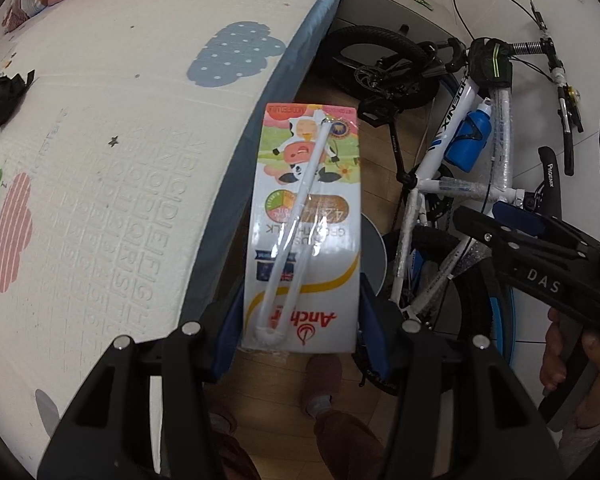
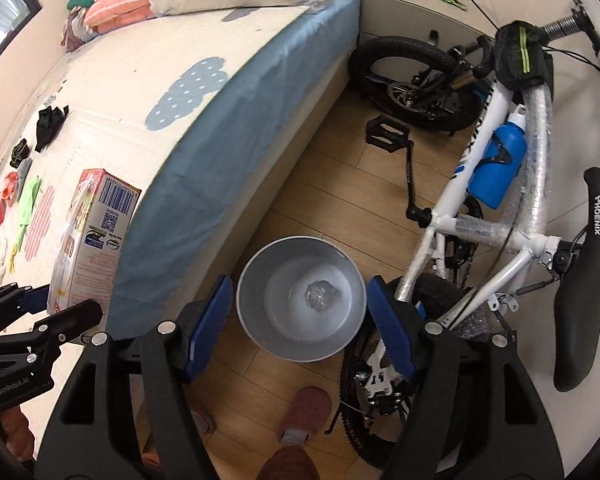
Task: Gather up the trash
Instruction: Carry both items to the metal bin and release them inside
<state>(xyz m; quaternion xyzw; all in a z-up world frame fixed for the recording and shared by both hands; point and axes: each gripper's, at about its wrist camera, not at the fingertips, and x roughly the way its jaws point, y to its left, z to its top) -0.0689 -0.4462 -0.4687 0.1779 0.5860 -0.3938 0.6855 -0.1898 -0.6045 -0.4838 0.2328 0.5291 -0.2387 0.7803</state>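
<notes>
Grey bin (image 2: 302, 300) sits under the empty, wide right gripper (image 2: 300, 320). The left gripper (image 1: 300, 320) holds the carton (image 1: 304, 232). I think it goes over the bin next, then lets go.

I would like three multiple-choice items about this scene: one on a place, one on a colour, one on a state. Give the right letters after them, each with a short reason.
1. Where does the grey bin stand?
A. on the bed
B. on the wooden floor between the bed and the bicycle
C. on the nightstand

2. What colour is the bottle on the bicycle frame?
A. blue
B. red
C. yellow

3. What is the state of the left gripper?
A. open and empty
B. closed on a milk carton
C. closed on a sock

Answers:
1. B, the right wrist view shows the bin on the floorboards beside the bed.
2. A, the bottle in the cage is blue with a white cap.
3. B, the milk carton sits between its blue pads, while the right gripper is open with nothing between its pads.
</notes>
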